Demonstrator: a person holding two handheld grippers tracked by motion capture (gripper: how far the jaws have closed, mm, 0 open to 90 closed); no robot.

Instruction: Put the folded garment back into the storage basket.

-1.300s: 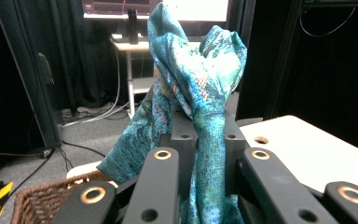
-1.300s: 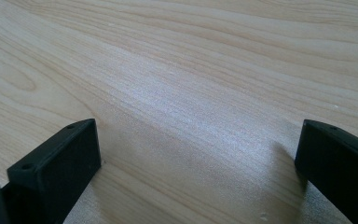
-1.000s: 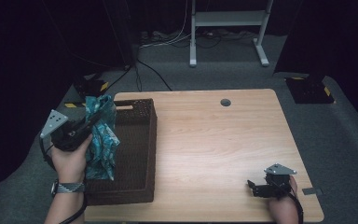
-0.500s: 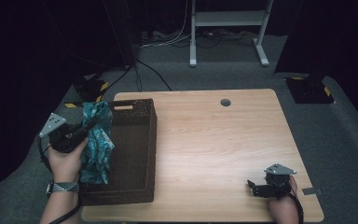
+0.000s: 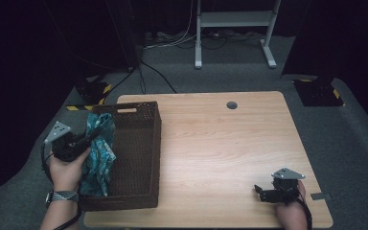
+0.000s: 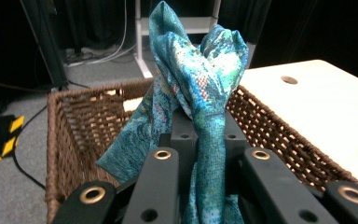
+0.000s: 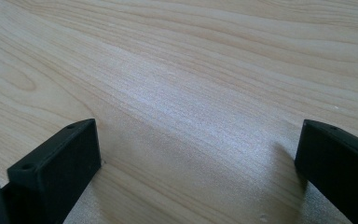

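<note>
So the left gripper (image 5: 84, 142) has its jaws pinched tight on the cloth (image 5: 98, 153), a teal patterned thing bunched into a rope where the jaws grab it. From the left gripper view the cloth (image 6: 200, 88) stands up between the jaws and flops over at the top, with the basket (image 6: 70, 121) right behind and below it.

From the high view the cloth hangs lengthwise along the basket's left wall, long axis running from the far end toward the person's side, its lower end already draped down inside the basket (image 5: 139, 158). The gripper sits just outside and above that left rim, so the cloth lies to the gripper's right and below (basically a straight drop). Best guess is that the step in hand is lowering the cloth into the basket, and what matters is getting the bunched top inward over the rim so it doesn't hang up on the wall when let go.

The right gripper (image 5: 267, 193) is well apart, parked near the table's (image 5: 230, 143) front right corner, jaws spread wide with nothing but bare wood between them. The left hand is obviously the nearer one.
</note>
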